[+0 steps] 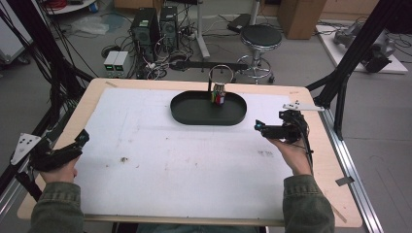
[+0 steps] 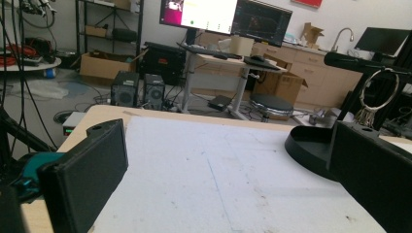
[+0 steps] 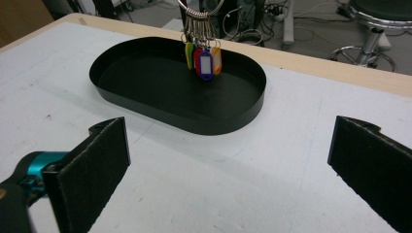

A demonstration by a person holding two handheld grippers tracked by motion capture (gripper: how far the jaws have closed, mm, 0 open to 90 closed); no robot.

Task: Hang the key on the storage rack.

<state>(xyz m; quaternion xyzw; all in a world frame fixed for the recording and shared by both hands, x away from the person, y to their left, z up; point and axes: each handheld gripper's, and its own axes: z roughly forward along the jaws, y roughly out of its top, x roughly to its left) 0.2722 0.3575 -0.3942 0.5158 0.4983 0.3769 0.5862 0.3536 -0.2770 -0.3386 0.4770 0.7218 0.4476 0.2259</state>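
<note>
Jaws of both grippers gape empty; the right gripper (image 1: 259,127), aimed at coloured key tags (image 3: 204,59) hanging over the black oval tray (image 3: 233,124), might nudge the tray.

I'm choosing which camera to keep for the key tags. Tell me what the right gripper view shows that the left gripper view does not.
Right gripper view alone: the coloured key tags up close, yellow, red, purple and orange, and the tray's whole floor.

Left gripper view alone: the full metal ring that carries them, hung from a dark bar, and monitors on a desk behind.

Both: the black oval tray on the white table, seen between open jaws.
</note>
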